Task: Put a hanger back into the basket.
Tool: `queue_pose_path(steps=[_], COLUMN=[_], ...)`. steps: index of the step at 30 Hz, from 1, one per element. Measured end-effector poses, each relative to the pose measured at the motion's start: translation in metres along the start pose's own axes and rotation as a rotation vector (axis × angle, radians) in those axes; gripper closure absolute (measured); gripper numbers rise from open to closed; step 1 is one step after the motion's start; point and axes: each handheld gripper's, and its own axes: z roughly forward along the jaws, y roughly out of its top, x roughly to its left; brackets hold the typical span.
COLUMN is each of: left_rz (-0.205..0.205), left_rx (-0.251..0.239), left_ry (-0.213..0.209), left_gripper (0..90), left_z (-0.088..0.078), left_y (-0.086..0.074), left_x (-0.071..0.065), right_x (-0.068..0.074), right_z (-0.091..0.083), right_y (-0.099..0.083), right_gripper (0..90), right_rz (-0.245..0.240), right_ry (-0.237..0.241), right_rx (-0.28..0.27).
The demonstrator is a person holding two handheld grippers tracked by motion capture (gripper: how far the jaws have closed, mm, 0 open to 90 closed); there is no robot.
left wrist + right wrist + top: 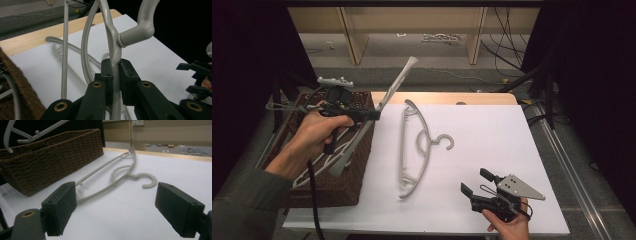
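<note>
My left gripper (376,115) is raised above the right rim of the wicker basket (339,192), shut on a grey plastic hanger (399,82) that slants up and away from the basket. In the left gripper view the pads (108,75) clamp the held hanger (113,47) just below its hook neck. A second grey hanger (414,150) lies flat on the white table top, hook to the right. My right gripper (474,181) rests open near the front right edge. Its jaws (115,205) frame the flat hanger (117,176) from a distance, with nothing between them.
The brown basket (50,157) stands at the table's left side with more pale hangers (319,167) in it. The white table top (492,135) has a wooden strip along its far edge. Cables and shelving legs lie on the floor beyond.
</note>
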Motion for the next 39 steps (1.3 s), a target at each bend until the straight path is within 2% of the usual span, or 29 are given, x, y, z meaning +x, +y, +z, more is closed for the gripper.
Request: queue_pose_path(steps=[2, 3, 7, 8, 9, 10, 12, 13, 14, 16, 19, 20, 22, 25, 28, 32, 34, 36, 39], left_rz=[-0.009, -0.009, 0.001, 0.004, -0.005, -0.009, 0.018, 0.046, 0.057, 0.049, 0.063, 0.045, 0.054, 0.055, 0.077, 0.069, 0.075, 0.073, 0.065], left_rx=[0.000, -0.002, -0.014, -0.017, -0.016, -0.018, -0.014, 0.001, 0.009, 0.017, 0.026, 0.021, 0.025, 0.026, 0.033, 0.039, 0.054, 0.064, 0.072], left_ry=[0.007, 0.012, 0.044, 0.053, 0.055, 0.059, 0.082, 0.108, 0.126, 0.129, 0.147, 0.157, 0.160, 0.159, 0.177, 0.187, 0.199, 0.211, 0.214], left_gripper=[82.5, 82.5, 82.5, 82.5, 82.5, 82.5, 82.5, 82.5, 82.5, 82.5, 82.5, 82.5, 82.5, 82.5, 82.5, 82.5, 82.5, 82.5, 82.5], left_z=[-0.004, -0.006, -0.011, -0.013, -0.014, -0.015, -0.018, -0.019, -0.020, -0.021, -0.023, -0.025, -0.028, -0.032, -0.037, -0.044, -0.046, -0.049, -0.052], left_y=[-0.002, -0.004, -0.009, -0.011, -0.012, -0.014, -0.018, -0.019, -0.020, -0.024, -0.028, -0.033, -0.037, -0.044, -0.050, -0.062, -0.069, -0.077, -0.087], left_x=[0.005, 0.009, 0.020, 0.023, 0.026, 0.029, 0.037, 0.040, 0.044, 0.052, 0.058, 0.065, 0.070, 0.074, 0.079, 0.088, 0.091, 0.094, 0.098], right_x=[0.000, 0.000, 0.000, 0.000, 0.000, 0.000, -0.001, -0.001, -0.001, -0.001, -0.001, -0.001, -0.001, -0.001, -0.001, -0.001, -0.001, -0.001, -0.001], right_z=[0.001, 0.002, 0.001, 0.003, 0.002, 0.002, 0.003, 0.002, 0.002, 0.002, 0.003, 0.003, 0.004, 0.004, 0.004, 0.004, 0.003, 0.004, 0.003], right_y=[0.000, -0.001, 0.000, -0.001, -0.001, -0.001, -0.001, -0.001, -0.001, -0.001, -0.001, -0.001, -0.002, -0.002, -0.002, -0.002, -0.002, -0.002, -0.001], right_gripper=[18.5, 18.5, 18.5, 18.5, 18.5, 18.5, 18.5, 18.4, 18.5, 18.5, 18.5, 18.5, 18.5, 18.5, 18.5, 18.5, 18.5, 18.6, 18.6], right_rz=[-0.002, 0.007, 0.010, 0.005, 0.001, 0.002, 0.000, 0.002, 0.002, 0.001, 0.001, 0.001, -0.003, 0.010, 0.007, -0.002, 0.009, 0.001, 0.005], right_ry=[-0.002, 0.012, 0.010, 0.012, 0.007, 0.006, 0.006, 0.005, 0.004, 0.005, 0.006, 0.006, 0.007, 0.010, 0.013, 0.010, 0.017, 0.011, 0.010], right_rx=[-0.013, -0.017, 0.007, -0.016, 0.007, 0.007, -0.004, -0.003, -0.004, -0.005, -0.003, -0.004, -0.022, -0.020, -0.013, -0.015, 0.005, -0.017, 0.016])
